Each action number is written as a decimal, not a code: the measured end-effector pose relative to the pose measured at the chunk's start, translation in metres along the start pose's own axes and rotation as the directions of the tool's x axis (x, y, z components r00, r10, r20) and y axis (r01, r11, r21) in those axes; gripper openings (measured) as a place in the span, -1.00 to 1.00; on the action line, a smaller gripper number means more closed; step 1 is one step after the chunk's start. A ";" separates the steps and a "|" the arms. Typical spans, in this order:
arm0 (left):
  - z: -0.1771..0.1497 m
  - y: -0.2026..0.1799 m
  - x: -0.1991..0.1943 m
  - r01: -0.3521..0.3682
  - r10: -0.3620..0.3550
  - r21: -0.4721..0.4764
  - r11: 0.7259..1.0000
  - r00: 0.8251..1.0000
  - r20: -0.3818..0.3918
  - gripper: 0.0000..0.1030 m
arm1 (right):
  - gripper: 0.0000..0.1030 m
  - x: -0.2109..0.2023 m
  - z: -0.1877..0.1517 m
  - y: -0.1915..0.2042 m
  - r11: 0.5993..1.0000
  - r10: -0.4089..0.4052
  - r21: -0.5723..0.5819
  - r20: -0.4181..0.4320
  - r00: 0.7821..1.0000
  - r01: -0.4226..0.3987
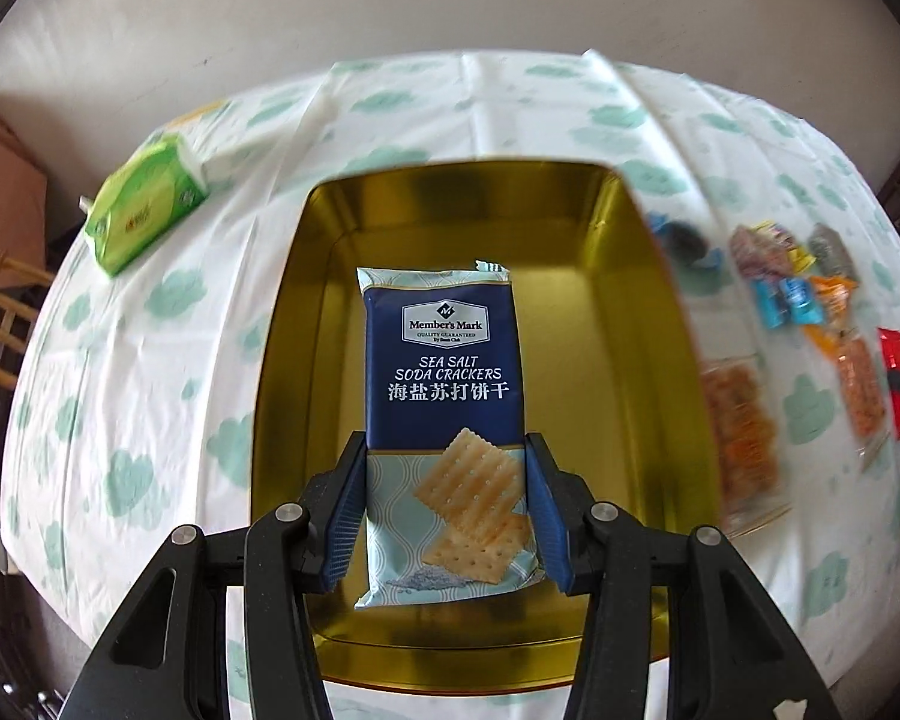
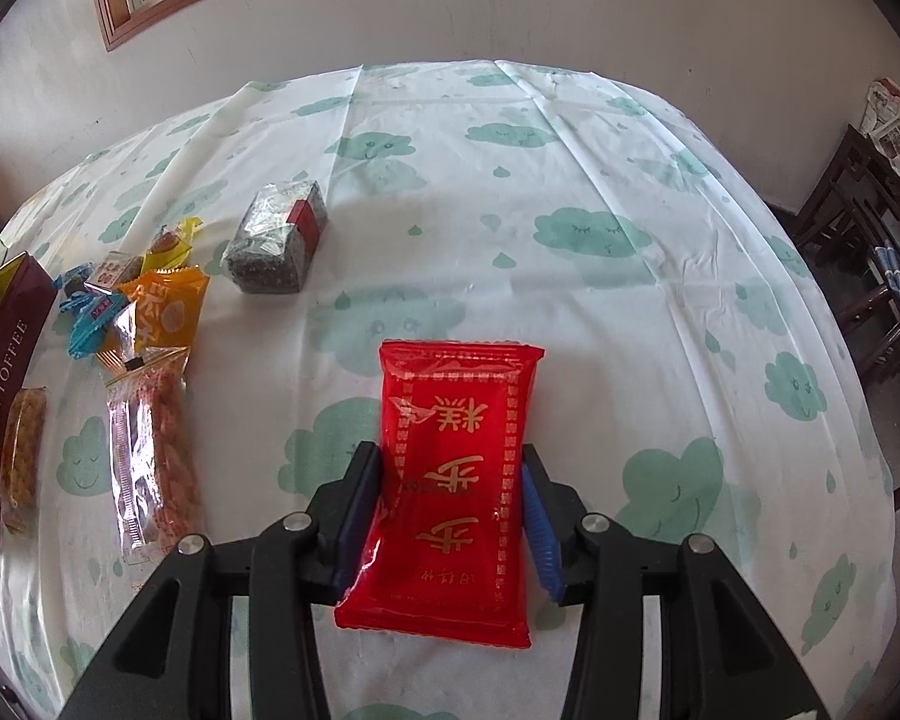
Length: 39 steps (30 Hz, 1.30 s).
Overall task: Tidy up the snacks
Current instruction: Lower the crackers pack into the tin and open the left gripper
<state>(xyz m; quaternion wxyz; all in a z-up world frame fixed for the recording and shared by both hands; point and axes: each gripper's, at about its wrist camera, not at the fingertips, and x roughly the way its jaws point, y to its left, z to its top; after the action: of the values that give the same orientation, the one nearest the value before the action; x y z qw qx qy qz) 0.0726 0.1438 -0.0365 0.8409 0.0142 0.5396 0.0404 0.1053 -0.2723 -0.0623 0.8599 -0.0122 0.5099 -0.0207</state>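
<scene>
left gripper [image 1: 444, 516] clamps blue soda-cracker packet [image 1: 441, 372] over gold rectangular tin [image 1: 624, 276] | right gripper [image 2: 447, 519] grips red foil snack packet [image 2: 456, 420] above cloud-print tablecloth [image 2: 570, 240]

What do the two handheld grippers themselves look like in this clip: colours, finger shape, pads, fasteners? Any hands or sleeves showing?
Both look alike. The left gripper and right gripper each have matte black linkage arms with slot-shaped cutouts, round silver pivot pins, and two black fingers faced with blue ribbed pads. No cables or printed markings show. No hand or sleeve is in either view.
</scene>
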 end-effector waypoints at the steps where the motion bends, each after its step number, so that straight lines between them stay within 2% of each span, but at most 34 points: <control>1: -0.002 0.003 0.002 0.001 -0.001 -0.001 1.000 1.000 -0.005 -0.12 | -0.09 0.000 0.001 0.000 1.000 -0.002 0.001 -0.003 1.000 0.002; 17: -0.022 0.025 0.017 -0.006 0.006 -0.001 1.000 0.999 -0.049 -0.12 | -0.08 0.004 0.006 0.002 1.000 -0.017 0.013 -0.039 0.999 0.017; 29: -0.025 0.019 0.018 -0.002 0.002 0.008 1.000 0.999 -0.051 -0.06 | -0.16 -0.009 0.001 0.008 0.997 -0.061 0.041 0.012 0.998 0.060; 33: -0.024 0.021 0.013 0.016 -0.016 -0.004 1.000 0.999 -0.027 0.00 | -0.16 -0.026 0.003 0.014 0.996 -0.077 0.050 0.061 0.995 0.074; 35: -0.024 0.022 0.005 0.041 -0.041 -0.013 0.999 0.999 0.004 0.12 | -0.16 -0.036 0.005 0.019 0.996 -0.080 0.053 0.090 0.993 0.075; 39: -0.023 0.023 -0.016 0.080 -0.076 -0.038 0.996 0.993 0.089 0.26 | -0.16 -0.061 0.012 0.040 0.999 -0.035 0.040 0.145 0.989 0.030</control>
<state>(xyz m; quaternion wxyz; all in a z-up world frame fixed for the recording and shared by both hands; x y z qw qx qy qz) 0.0438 0.1647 -0.0300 0.8647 -0.0225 0.5014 0.0181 0.0878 -0.2296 -0.0048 0.8945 -0.0059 0.4450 -0.0434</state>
